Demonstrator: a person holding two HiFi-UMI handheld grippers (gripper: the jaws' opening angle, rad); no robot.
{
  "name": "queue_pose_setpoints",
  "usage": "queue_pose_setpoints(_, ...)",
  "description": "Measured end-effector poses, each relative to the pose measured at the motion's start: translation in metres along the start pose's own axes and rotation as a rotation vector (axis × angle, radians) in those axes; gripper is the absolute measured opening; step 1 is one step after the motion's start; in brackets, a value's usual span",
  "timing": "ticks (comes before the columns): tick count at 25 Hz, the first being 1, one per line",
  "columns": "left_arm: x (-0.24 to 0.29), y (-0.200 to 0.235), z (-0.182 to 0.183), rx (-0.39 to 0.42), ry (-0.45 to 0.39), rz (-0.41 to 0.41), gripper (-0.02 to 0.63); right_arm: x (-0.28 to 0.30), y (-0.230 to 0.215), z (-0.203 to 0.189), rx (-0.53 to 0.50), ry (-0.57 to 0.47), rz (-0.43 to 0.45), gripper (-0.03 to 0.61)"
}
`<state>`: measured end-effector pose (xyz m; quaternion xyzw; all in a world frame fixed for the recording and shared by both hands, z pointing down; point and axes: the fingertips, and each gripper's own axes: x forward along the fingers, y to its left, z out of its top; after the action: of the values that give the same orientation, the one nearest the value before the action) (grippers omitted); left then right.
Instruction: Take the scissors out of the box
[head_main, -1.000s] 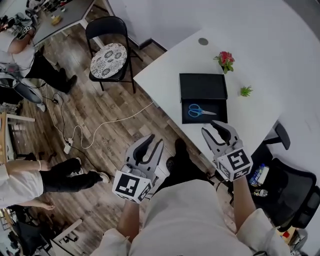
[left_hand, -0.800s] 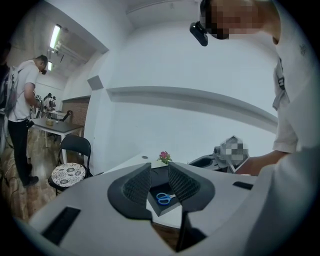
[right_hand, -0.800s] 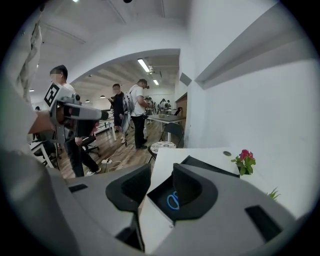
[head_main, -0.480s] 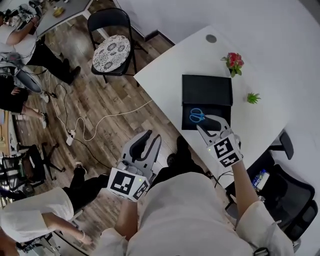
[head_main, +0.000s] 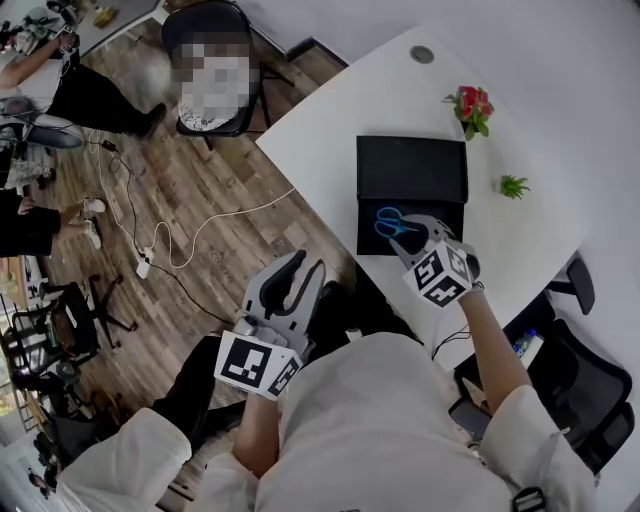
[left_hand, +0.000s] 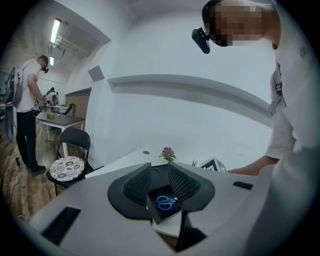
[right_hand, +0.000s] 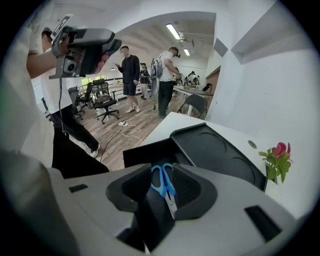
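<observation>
No word, number, brand or label can be read in any of the views. The only printed marks are the black-and-white square patterns on the cubes of the left gripper (head_main: 308, 266) and the right gripper (head_main: 420, 232). These patterns are blocks only, without letters or digits. The people at the back of the room are too small and too blurred to show any print on their clothes or equipment.
</observation>
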<state>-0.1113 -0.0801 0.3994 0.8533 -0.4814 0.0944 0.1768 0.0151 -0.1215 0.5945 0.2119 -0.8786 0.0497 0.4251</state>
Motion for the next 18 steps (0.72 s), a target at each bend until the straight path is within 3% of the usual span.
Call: queue_pose_setpoints(18, 0.017, 0.012, -0.012, -0.043, 0.037, 0.002, 0.117, 0.052, 0.0, -0.03, -0.073, 0.144, 0.077, 0.137)
